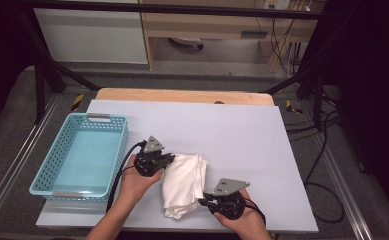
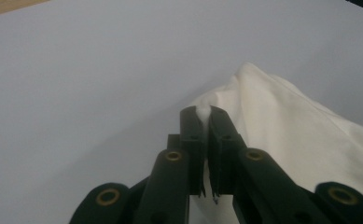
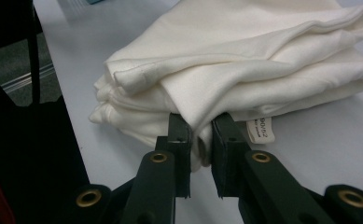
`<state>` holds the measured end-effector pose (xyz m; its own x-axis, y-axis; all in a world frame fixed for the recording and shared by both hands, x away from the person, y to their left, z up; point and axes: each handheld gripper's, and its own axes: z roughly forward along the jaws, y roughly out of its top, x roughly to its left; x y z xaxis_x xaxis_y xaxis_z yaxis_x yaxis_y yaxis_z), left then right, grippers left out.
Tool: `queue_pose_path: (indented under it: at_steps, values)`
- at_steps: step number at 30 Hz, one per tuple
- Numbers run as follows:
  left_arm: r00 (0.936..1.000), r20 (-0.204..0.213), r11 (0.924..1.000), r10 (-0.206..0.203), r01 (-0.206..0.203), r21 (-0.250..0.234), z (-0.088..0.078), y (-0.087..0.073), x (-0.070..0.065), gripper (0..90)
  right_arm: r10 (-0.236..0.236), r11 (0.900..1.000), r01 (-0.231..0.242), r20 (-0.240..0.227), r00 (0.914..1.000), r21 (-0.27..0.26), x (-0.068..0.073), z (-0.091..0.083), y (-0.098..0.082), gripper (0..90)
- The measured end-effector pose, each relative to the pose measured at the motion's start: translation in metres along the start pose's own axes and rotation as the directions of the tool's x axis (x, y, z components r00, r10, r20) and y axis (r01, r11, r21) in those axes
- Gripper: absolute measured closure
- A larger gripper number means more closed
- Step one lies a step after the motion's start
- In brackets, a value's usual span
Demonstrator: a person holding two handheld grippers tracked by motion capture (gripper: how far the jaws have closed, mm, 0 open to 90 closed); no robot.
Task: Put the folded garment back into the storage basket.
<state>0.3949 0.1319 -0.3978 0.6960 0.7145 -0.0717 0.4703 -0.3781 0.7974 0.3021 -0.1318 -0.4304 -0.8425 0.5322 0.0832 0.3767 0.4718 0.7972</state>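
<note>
Low in the frame's centre, a folded white cloth (image 1: 184, 184) lies on the pale desk (image 1: 242, 140), each hand-held gripper, left (image 1: 168, 159) and right (image 1: 203, 199), clamped on an edge. Apparently unfinished: the turquoise plastic basket (image 1: 57, 150) at left sits empty.

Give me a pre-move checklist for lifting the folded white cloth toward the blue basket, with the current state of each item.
1. Left gripper shut on a cloth edge: ok.
2. Right gripper shut on a cloth fold: ok.
3. Right grip takes every folded layer: cannot tell; several layers lie outside its jaws.
4. Basket has nothing in it, ready to receive: ok.
5. Table bare between cloth and basket: ok.
6. Cloth holds its fold once lifted: cannot tell.
</note>
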Motion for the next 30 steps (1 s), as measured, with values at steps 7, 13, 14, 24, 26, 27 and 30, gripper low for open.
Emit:
queue_pose_path:
  at_steps: [7,13,14,24,26,27,30]
  values:
    - [1.0,0.002,1.0,0.007,-0.007,-0.004,-0.003,0.001,0.001,85.9,0.0,1.0,0.0,-0.007,1.0,-0.008,0.001,0.0,0.001,79.7]
    - [0.9999,0.002,0.9998,0.011,-0.011,-0.014,-0.007,0.003,-0.001,85.9,0.012,1.0,-0.012,-0.018,0.9998,-0.02,0.001,-0.002,0.002,79.9]
    - [0.9999,0.002,0.9998,0.011,-0.011,-0.018,-0.008,0.003,-0.001,85.9,0.011,1.0,-0.011,-0.022,0.9997,-0.02,0.001,-0.002,0.002,79.8]
    - [0.9998,0.003,0.9995,0.02,-0.02,-0.023,-0.01,0.009,-0.006,86.0,0.011,0.999,-0.013,-0.054,0.9985,-0.032,0.004,-0.006,0.008,80.3]
    - [0.9998,0.001,0.9997,0.019,-0.019,-0.013,-0.007,0.009,-0.006,86.0,0.008,1.0,-0.01,-0.062,0.998,-0.025,0.005,-0.004,0.008,80.4]
    - [0.9999,0.002,0.9998,0.017,-0.017,-0.008,-0.006,0.008,-0.006,86.0,0.007,1.0,-0.008,-0.063,0.998,-0.014,0.005,-0.003,0.009,80.4]
    - [0.9999,-0.003,0.9999,0.017,-0.017,0.004,-0.003,0.007,-0.004,86.0,0.007,1.0,-0.007,-0.065,0.9979,0.004,0.004,0.003,0.008,80.5]
